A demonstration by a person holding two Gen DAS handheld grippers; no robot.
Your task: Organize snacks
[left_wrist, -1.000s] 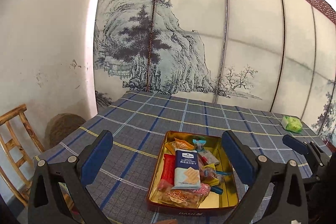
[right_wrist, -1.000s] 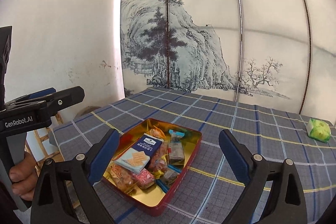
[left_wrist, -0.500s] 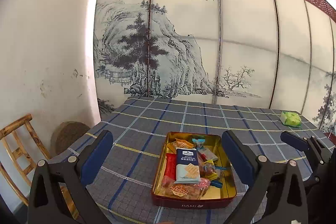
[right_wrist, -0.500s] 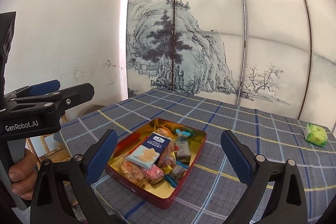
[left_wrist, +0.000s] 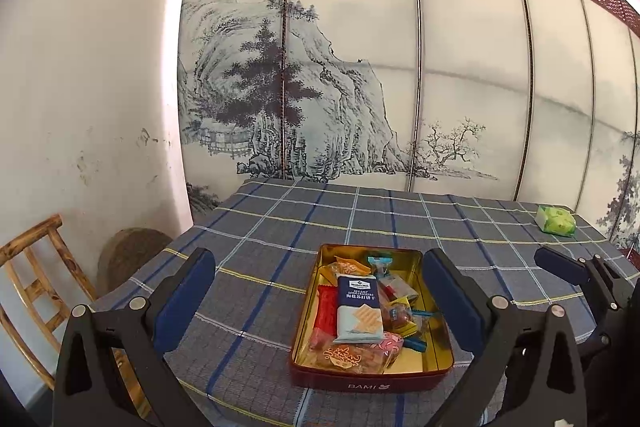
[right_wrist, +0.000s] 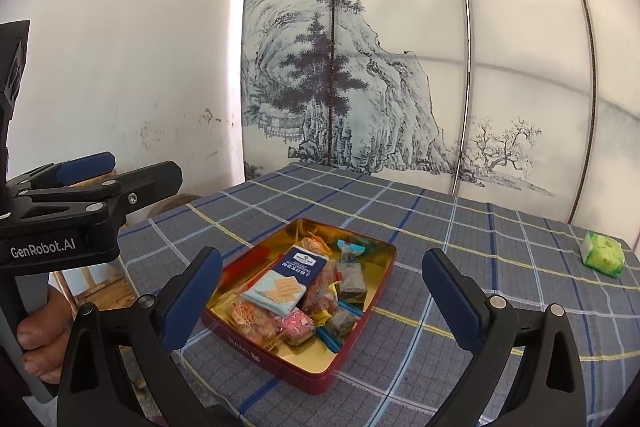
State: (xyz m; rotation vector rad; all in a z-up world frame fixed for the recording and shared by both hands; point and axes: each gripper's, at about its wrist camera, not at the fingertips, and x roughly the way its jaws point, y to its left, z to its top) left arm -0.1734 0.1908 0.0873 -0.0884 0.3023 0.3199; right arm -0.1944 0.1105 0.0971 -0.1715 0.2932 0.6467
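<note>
One red tin (left_wrist: pixel 372 383) with a gold inside holds the snacks, and its near wall reads "BAMI". On top of the pile lies a navy and pale-blue cracker packet (left_wrist: pixel 357 307) printed "SEA SALT SODA CRACKERS" — around it sit a red wrapper (left_wrist: pixel 326 309), orange and pink packets and small clear-wrapped sweets. The tin rests on the blue plaid table (left_wrist: pixel 260 239) just ahead of the left hand-held gripper (left_wrist: pixel 320 291), between its spread, empty fingers. The right hand-held gripper (right_wrist: pixel 320 291) is also spread wide and empty, the tin ahead and slightly left. Well off to its right lies a green packet (right_wrist: pixel 603 254). "GenRobot.AI" marks the left tool's side — a hand (right_wrist: pixel 38 339) grips it.
</note>
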